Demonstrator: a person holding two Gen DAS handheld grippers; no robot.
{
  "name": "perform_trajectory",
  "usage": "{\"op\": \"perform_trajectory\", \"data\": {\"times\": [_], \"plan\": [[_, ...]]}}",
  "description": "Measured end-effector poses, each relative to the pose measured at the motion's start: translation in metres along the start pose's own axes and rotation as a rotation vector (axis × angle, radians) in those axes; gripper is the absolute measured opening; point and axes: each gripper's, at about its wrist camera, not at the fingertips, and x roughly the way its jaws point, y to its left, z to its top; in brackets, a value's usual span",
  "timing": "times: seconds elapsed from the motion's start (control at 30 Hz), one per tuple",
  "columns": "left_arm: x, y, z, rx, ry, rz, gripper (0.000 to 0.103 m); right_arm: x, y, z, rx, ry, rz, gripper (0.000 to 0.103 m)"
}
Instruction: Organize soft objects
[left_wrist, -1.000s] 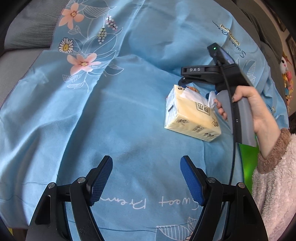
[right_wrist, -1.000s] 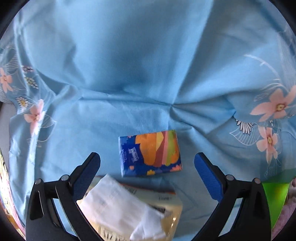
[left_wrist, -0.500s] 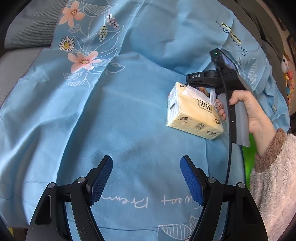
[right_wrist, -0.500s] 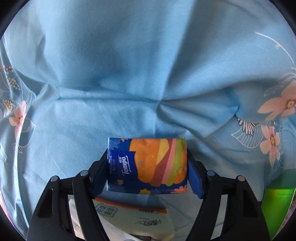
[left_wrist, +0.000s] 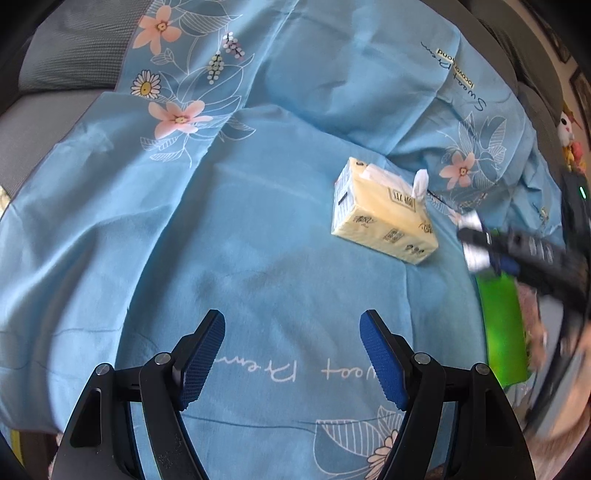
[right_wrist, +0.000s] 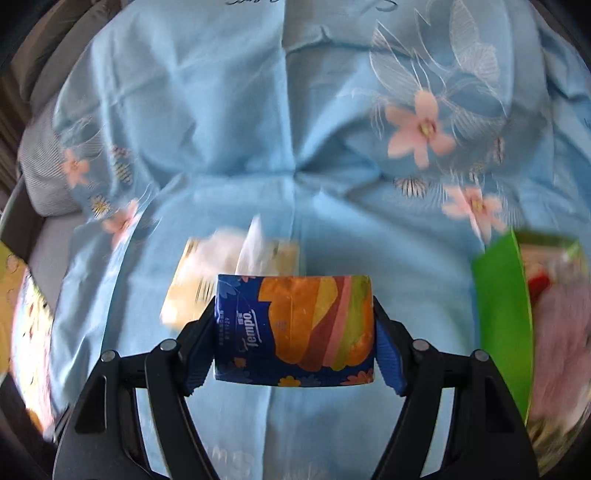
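My right gripper (right_wrist: 295, 332) is shut on a small blue Tempo tissue pack (right_wrist: 295, 328) with an orange pattern and holds it lifted above the blue floral sheet (right_wrist: 258, 129). In the left wrist view the right gripper (left_wrist: 476, 243) shows blurred at the right, beside the green container. A yellow tissue pack (left_wrist: 382, 216) with a white tissue sticking out lies on the sheet; it also shows blurred behind the blue pack (right_wrist: 192, 280). My left gripper (left_wrist: 291, 354) is open and empty, low over the sheet's front.
A green container (right_wrist: 502, 317) holding soft pink items stands at the right; it shows in the left wrist view (left_wrist: 502, 325) too. Grey sofa cushions (left_wrist: 62, 55) lie at the back left. Plush toys (left_wrist: 567, 140) sit far right.
My right gripper closed on the blue Tempo pack, lifted it and swung right toward the green container. The yellow pack stays on the sheet. My left gripper has hardly moved.
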Motion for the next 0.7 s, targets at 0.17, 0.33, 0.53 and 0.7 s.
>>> {"op": "perform_trajectory", "data": {"times": [0.17, 0.33, 0.53, 0.7], "plan": [[0.004, -0.001, -0.016, 0.009, 0.037, 0.003, 0.076, 0.033, 0.01, -0.069, -0.021, 0.09, -0.05, 0.073], [0.007, -0.007, -0.027, 0.025, 0.066, -0.023, 0.076, 0.05, 0.006, -0.091, 0.054, 0.145, -0.007, 0.087], [0.006, -0.026, -0.033, 0.049, 0.067, -0.102, 0.076, 0.016, -0.01, -0.086, 0.168, 0.051, 0.084, 0.095], [0.016, -0.055, -0.04, 0.092, 0.097, -0.204, 0.076, 0.009, -0.029, -0.09, 0.242, 0.046, 0.14, 0.073]]}}
